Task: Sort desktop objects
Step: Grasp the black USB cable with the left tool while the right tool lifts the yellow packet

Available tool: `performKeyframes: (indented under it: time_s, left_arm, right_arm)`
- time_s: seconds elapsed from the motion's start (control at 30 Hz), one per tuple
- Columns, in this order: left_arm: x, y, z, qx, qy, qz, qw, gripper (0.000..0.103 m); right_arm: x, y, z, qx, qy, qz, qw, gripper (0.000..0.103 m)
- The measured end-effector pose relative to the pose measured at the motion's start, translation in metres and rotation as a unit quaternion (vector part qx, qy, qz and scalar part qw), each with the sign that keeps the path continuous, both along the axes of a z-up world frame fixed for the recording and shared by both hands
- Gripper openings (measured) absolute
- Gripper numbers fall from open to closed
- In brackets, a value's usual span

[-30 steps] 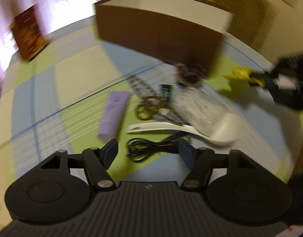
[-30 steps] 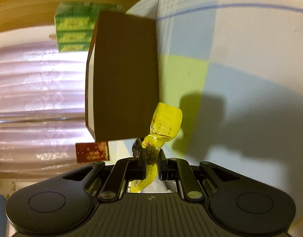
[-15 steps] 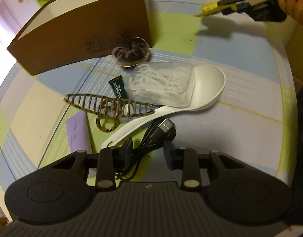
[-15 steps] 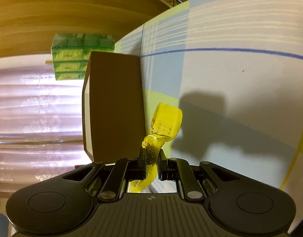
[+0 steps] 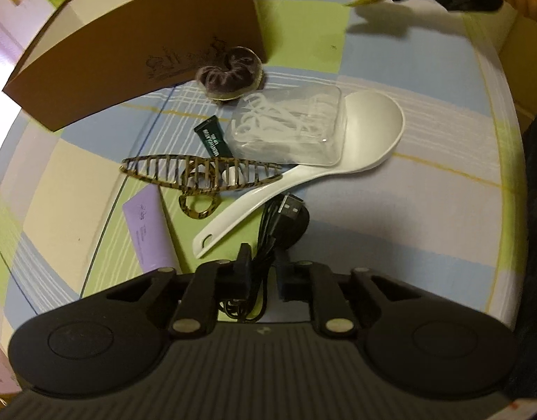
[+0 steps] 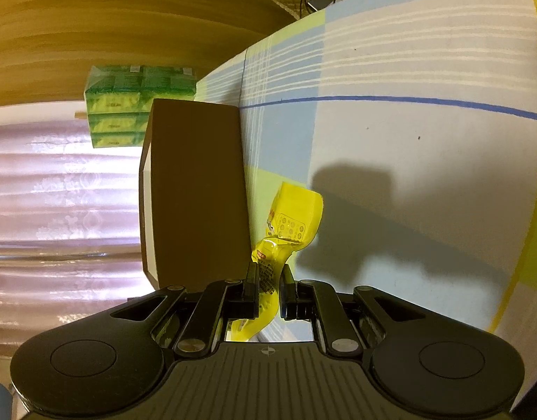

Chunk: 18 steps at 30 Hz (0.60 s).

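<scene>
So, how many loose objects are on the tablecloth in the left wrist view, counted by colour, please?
White or clear: 2, spoon, plastic case
Purple: 2, scrunchie, lilac tube
Black: 1, cable
Dark green: 1, small tube
Tortoiseshell brown: 1, hair claw
Total: 7

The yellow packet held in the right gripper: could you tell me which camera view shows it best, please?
The right wrist view: the yellow packet fills the centre, pinched in the right gripper, its printed label visible. The left wrist view shows it only small, blurred and edge-on at the top right.
</scene>
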<state>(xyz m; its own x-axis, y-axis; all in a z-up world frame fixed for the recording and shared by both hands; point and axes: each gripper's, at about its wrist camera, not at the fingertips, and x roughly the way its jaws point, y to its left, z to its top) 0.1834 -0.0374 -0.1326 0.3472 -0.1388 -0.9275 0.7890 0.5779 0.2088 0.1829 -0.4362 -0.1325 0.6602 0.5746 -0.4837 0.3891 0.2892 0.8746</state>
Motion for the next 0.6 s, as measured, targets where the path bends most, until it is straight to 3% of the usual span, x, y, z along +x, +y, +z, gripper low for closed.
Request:
performKeyframes:
  time_s: [0.1,0.6]
  left_arm:
    - [0.003,-0.005,-0.008,0.015,0.007,-0.011,0.9998,0.018]
    - [-0.007,0.004,-0.005,-0.006,0.029,0.079,0.9964,0.010]
  right_arm:
    - [-0.001,-0.001,0.000,-0.003,-0.002,0.004,1.000,0.007]
    - [-0.001,-0.002,0.002,-0.018,0.000,0.021,1.000,0.007]
